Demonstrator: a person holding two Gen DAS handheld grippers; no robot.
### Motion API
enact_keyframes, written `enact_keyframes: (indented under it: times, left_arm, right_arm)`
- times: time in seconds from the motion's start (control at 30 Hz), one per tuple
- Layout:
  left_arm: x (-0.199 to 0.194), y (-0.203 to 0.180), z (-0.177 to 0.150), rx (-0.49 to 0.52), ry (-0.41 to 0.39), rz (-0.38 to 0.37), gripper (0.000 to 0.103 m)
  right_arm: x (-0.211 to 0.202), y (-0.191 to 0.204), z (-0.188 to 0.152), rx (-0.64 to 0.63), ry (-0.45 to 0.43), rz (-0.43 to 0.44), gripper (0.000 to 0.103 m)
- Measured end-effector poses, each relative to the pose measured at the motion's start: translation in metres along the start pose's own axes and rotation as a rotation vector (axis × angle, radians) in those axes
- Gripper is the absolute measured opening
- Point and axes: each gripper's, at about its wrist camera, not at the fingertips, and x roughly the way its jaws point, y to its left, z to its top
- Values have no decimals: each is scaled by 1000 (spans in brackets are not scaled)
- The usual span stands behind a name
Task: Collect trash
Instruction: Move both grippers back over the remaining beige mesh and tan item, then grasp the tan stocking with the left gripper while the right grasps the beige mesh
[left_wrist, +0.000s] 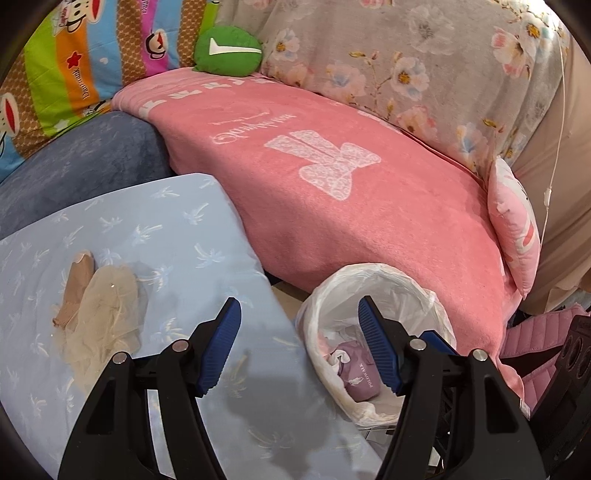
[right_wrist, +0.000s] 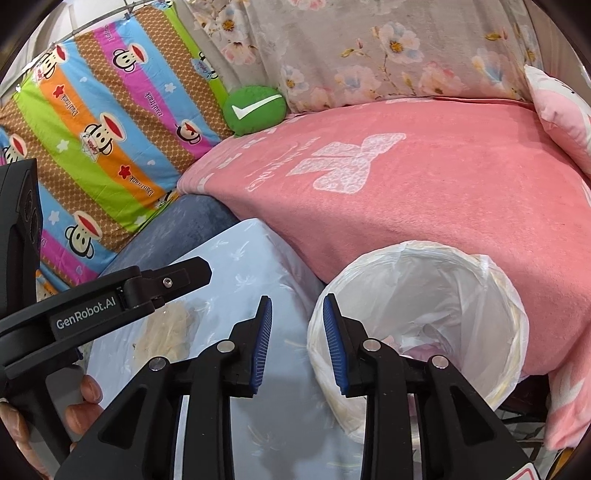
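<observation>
Bedroom corner: pink blanket (left_wrist: 332, 206) on the sofa or bed at the far side, light-blue palm-print cushion (left_wrist: 155, 258) near left, lined trash bin (right_wrist: 417, 317) near right, wedged between cushion and blanket.

Progress, my read: partly done.
- Bin already holds stuff: a crumpled mauve wrapper with print (left_wrist: 360, 369), plus white and pinkish scraps beside it. Can't separate those into an exact count.
- Still out: a beige stocking-like piece (left_wrist: 75, 291) and a clump of translucent cream plastic or mesh (left_wrist: 107, 317), touching each other, lying on the blue cushion left of the left gripper.

Grippers:
- left gripper (left_wrist: 299, 343): jaws wide apart, nothing between them, hanging over the cushion edge and bin rim.
- right gripper (right_wrist: 297, 343): jaws parted with a narrow gap, empty, pads clear of everything, sitting over the gap between cushion and bin.

Counts:
- bins: 1, with 1 white liner
- loose trash on cushion: 2 pieces
- identifiable items in bin: 1 wrapper, rest unclear
- grippers: 2, both empty
- green check-mark plush (right_wrist: 255, 109): 1, far side
- small pink pillow (left_wrist: 513, 236): 1, right edge

Remaining, as I judge it: pick up the two cushion pieces and drop them in the bin. Nothing else visible reads as trash.
</observation>
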Motion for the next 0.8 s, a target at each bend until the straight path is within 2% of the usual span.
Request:
enact_keyframes:
  times: [0.13,0.5,0.63,0.8]
  left_arm:
    - [-2,18,-3,-31,-1,18,63]
    - [-15,85,-10,-136,-14,105,63]
    - [-21,114,-15,-167,-24,168,70]
    - [-27,156,-23,-215,-22,227,75]
  right_arm:
    - [7,16,-5,-23,22,12,29]
    - [38,79,-28,-108,102,70,45]
    - [52,106,-39,-148,140,96,47]
    - [72,138,-54,-180,193,128,55]
